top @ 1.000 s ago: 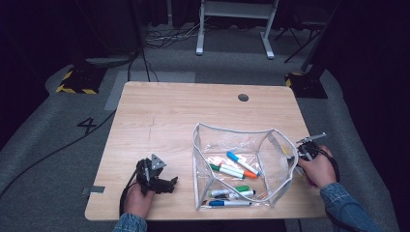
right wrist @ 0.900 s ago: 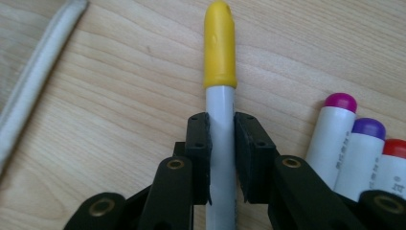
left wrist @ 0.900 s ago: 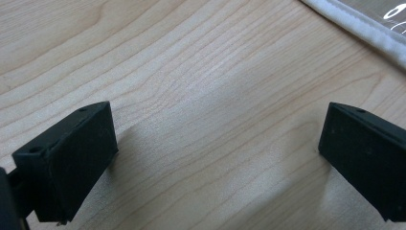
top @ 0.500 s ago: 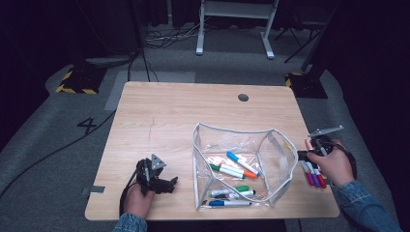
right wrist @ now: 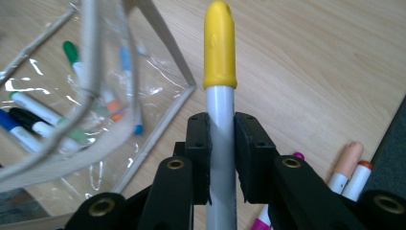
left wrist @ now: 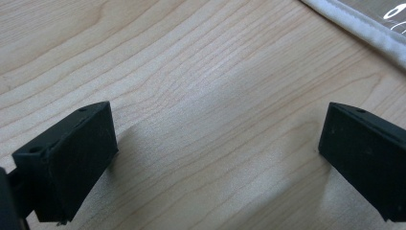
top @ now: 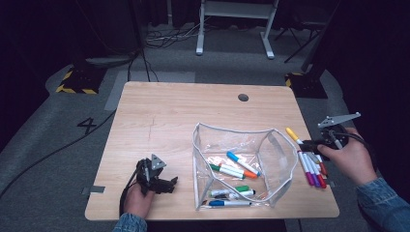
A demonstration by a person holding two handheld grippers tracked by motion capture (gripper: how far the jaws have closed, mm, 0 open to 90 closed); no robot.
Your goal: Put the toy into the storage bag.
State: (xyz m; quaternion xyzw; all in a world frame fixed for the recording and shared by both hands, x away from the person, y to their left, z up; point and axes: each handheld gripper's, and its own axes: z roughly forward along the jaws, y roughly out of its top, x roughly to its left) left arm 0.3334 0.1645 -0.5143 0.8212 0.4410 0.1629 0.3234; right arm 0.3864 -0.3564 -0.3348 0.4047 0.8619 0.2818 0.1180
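You are working in what looks like a lab or recording studio. Your light wooden counter [top: 169, 116] with a cable hole [top: 243, 97] stands on grey carpet [top: 43, 145], ringed by black curtains [top: 48, 29]. A "4" [top: 88, 125] is marked on the floor beside it, yellow-and-black hazard tape [top: 73, 89] covers a floor box, cables [top: 164, 36] trail across the carpet, and the white legs of a stand [top: 232, 24] rise at the back.
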